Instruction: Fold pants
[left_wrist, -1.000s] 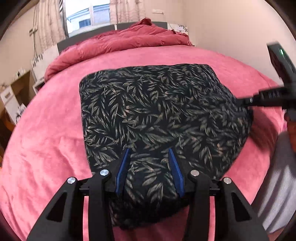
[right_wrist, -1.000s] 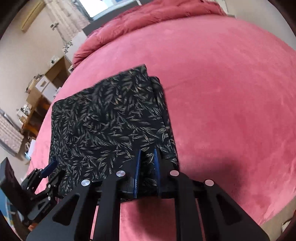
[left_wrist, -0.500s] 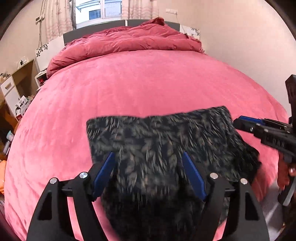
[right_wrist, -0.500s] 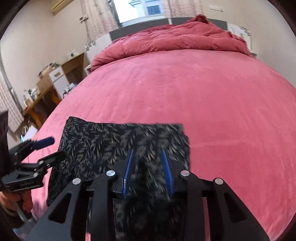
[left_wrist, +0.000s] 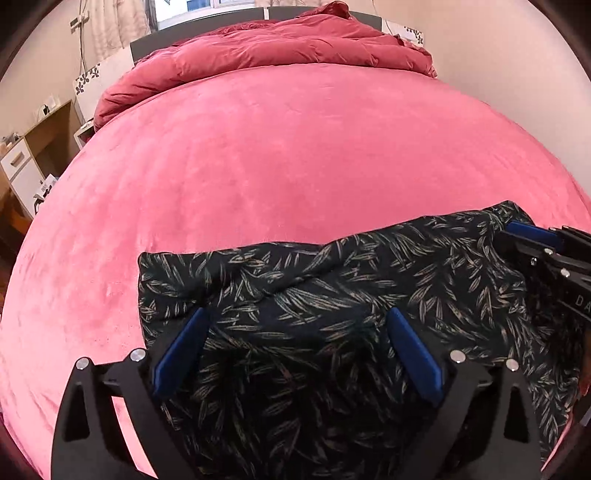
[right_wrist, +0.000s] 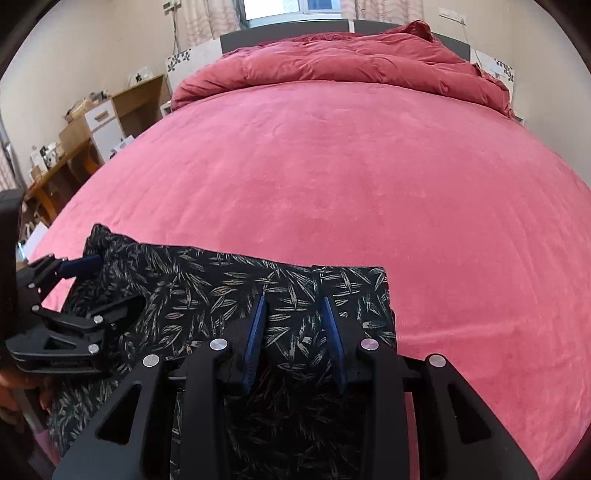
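Observation:
The dark pants with a pale leaf print (left_wrist: 332, 295) lie folded near the front edge of the pink bed (left_wrist: 277, 166). My left gripper (left_wrist: 295, 317) is wide open, its blue pads on either side of the cloth's left part. My right gripper (right_wrist: 293, 306) is partly open over the right part of the pants (right_wrist: 221, 291), with cloth between its blue pads. The right gripper also shows at the right edge of the left wrist view (left_wrist: 546, 251). The left gripper also shows at the left of the right wrist view (right_wrist: 74, 291).
A bunched red duvet (right_wrist: 351, 62) lies at the head of the bed against a dark headboard. Wooden shelves and a desk (right_wrist: 74, 147) stand to the left of the bed. A wall runs along the right side.
The pants' far half has come toward the front edge, so the cloth is now a shorter fold. Both grippers have opened wider and tilted up toward the headboard.

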